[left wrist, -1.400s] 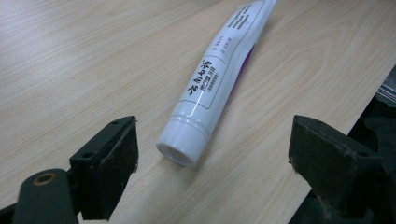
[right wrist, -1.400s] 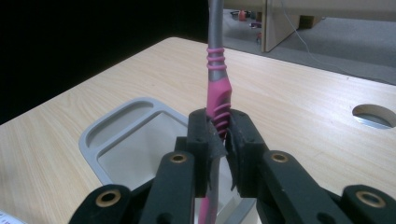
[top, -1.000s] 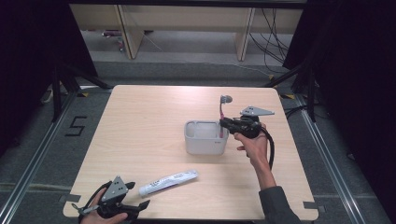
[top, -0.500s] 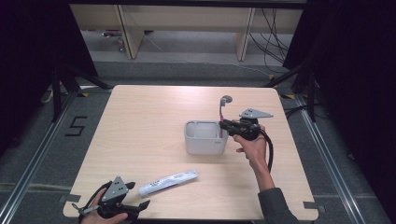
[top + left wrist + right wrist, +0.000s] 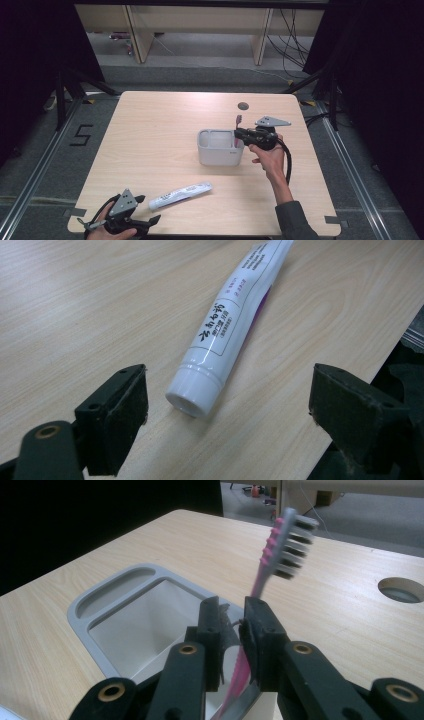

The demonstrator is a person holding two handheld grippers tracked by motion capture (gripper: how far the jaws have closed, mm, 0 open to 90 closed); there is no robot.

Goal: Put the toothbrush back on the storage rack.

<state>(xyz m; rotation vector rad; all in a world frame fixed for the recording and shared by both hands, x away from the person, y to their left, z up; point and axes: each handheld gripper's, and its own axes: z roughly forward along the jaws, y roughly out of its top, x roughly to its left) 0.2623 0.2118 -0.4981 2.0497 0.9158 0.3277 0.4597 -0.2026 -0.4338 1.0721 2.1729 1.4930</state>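
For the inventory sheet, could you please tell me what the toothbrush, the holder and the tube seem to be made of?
Toothbrush: probably plastic, pink and grey, with a smooth handle.
Holder: likely moulded plastic, matt grey, with rounded edges.
Tube: seemingly soft plastic, glossy white, with highlights at its shoulder and print.

A white tube lies on the wooden table between the spread tongs.

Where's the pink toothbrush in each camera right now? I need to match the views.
High view: toothbrush right of centre, head up, at the grey holder's right edge, in the right gripper.
Right gripper view: toothbrush centre, clamped between the jaws, head upper right.
Left gripper view: not there; toothpaste tube instead.
Shared landmark: grey holder, also the table's round hole.
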